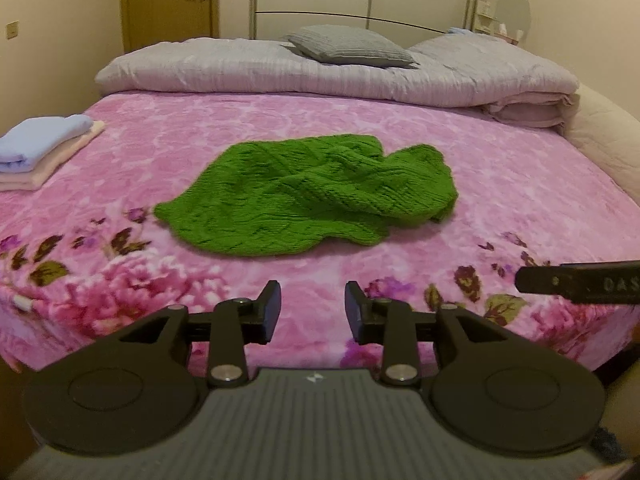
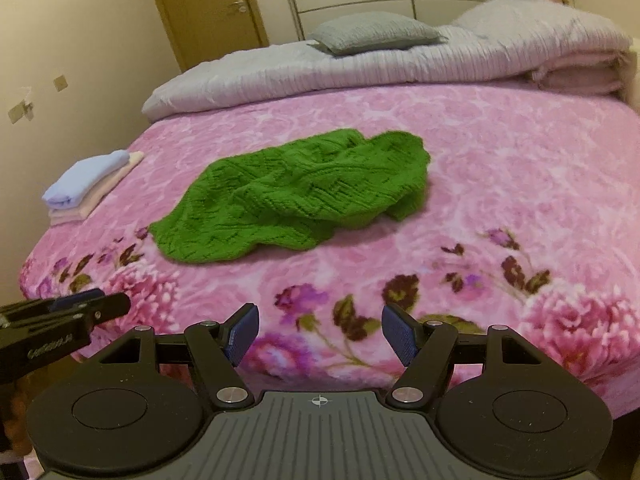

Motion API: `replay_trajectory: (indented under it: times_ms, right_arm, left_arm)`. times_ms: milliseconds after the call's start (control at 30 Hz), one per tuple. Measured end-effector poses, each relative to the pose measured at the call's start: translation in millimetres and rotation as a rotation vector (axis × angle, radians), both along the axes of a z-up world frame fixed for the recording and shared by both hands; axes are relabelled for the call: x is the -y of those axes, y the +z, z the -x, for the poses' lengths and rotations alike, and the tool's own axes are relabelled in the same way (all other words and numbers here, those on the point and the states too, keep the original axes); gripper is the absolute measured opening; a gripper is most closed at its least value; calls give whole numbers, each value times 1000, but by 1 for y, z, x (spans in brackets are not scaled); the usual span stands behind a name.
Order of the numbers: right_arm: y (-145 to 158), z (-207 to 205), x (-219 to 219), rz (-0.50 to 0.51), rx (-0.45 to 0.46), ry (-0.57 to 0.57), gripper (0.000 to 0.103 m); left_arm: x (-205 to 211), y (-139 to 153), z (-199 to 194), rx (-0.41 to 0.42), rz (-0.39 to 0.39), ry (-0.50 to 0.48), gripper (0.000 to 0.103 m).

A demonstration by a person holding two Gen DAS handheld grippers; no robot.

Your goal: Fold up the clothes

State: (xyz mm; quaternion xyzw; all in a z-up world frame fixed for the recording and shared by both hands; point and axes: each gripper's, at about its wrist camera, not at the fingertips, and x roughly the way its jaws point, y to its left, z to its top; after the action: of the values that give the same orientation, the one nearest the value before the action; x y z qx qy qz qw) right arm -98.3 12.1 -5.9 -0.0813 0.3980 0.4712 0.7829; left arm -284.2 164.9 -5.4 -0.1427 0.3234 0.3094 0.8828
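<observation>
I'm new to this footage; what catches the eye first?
A crumpled green knitted garment lies mid-bed on a pink floral blanket. A small stack of folded clothes sits at the bed's left edge, and a grey cushion rests on the rolled duvet behind.

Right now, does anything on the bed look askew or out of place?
Only the green knitted sweater: it lies rumpled mid-bed on the pink floral blanket, its right side bunched into folds. The stack of folded pale clothes at the left edge sits tidy.
</observation>
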Motion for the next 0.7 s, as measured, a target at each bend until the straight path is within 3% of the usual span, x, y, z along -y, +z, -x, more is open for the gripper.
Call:
replay_trajectory:
  times_ms: [267, 500, 700]
  right_arm:
    - [-30, -56, -4, 11, -93, -67, 70]
    - [-60, -104, -24, 17, -166, -95, 70]
    - [-86, -158, -37, -61, -274, -162, 70]
  left_arm:
    - [-9, -32, -54, -54, -7, -86, 29]
    - [-25, -67, -106, -130, -102, -198, 32]
    - [-38, -105, -155, -250, -231, -303, 33]
